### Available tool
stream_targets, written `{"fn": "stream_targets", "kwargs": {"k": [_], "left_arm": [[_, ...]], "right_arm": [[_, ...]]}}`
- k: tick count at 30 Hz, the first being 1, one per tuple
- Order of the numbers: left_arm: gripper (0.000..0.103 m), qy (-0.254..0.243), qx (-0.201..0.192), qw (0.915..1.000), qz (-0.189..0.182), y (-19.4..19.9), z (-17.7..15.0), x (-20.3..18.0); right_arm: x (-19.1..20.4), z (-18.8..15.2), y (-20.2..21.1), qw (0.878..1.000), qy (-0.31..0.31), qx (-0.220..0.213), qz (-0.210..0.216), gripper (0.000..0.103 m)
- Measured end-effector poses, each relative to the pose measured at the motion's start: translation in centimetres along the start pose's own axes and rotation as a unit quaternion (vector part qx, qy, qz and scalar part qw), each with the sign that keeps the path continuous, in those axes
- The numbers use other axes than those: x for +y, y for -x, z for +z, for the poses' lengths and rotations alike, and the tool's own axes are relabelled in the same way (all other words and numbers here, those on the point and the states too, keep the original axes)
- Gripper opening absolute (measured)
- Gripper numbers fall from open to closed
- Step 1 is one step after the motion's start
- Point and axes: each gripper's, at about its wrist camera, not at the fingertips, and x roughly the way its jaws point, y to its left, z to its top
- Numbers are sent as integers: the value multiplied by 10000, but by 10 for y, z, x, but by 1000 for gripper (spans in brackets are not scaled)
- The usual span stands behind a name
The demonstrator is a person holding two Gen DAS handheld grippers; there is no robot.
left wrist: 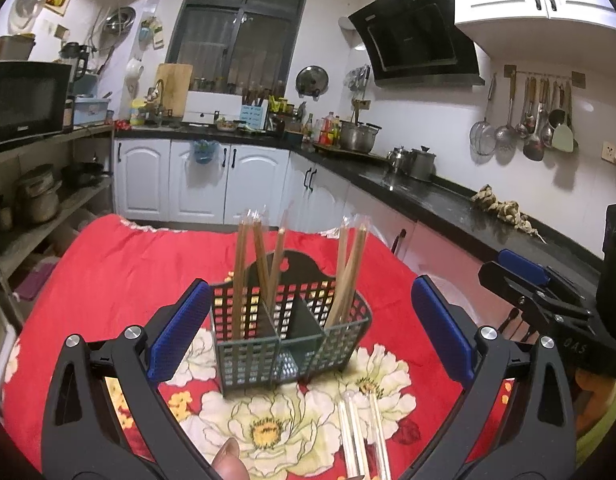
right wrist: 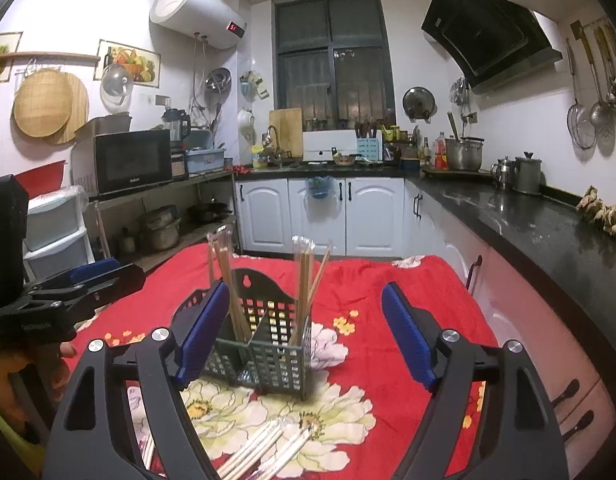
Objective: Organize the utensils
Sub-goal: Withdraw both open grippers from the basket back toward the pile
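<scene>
Because the wrapped chopsticks (right wrist: 263,446) not yet sorted lie flat on the floral cloth (right wrist: 388,280) at the near edge of the table, the coming pick turns on their position below and short of both sets of jaws. In the right wrist view the bundle lies between the two finger arms, its long axis running from lower left to upper right, fanned slightly, ends pointing toward the utensil caddy (right wrist: 263,344). In the left wrist view a few wrapped chopsticks (left wrist: 362,436) lie nearly along the line of sight, right of centre.

The caddy stands upright on the cloth just beyond these, with wrapped chopsticks (left wrist: 247,264) already leaning upright in its left and right compartments; the middle compartment appears empty.

The right gripper (right wrist: 303,332) has its jaws wide apart and holds nothing. The left gripper (left wrist: 308,324) is likewise spread wide and empty, with the caddy between its pads in the line of sight.

Judgement: the right gripper is the better placed for the loose bundle, which lies centred under it; it would need to drop and pitch down, closing across the sticks' long axis.
</scene>
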Motion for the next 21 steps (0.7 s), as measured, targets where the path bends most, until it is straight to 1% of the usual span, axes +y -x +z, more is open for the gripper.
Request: {"fn": "stream_targets", "kwargs": {"k": [10, 16, 18, 20, 21], "left_arm": [[92, 161, 318, 9992, 178, 6, -25, 12], [92, 219, 482, 9984, 219, 7, -37, 18], [92, 231, 545, 9979, 246, 6, -42, 18], [92, 250, 597, 9976, 253, 6, -47, 20], [92, 253, 638, 9973, 274, 6, -50, 21]], "right_arm": [[-3, -20, -3, 9994, -102, 346, -13, 76], [-4, -30, -5, 9986, -76, 514, 11, 75], [-2, -34, -6, 9982, -63, 595, 52, 68], [0, -39, -9, 9975, -42, 696, 98, 66], [1, -41, -11, 9970, -28, 761, 138, 62]]}}
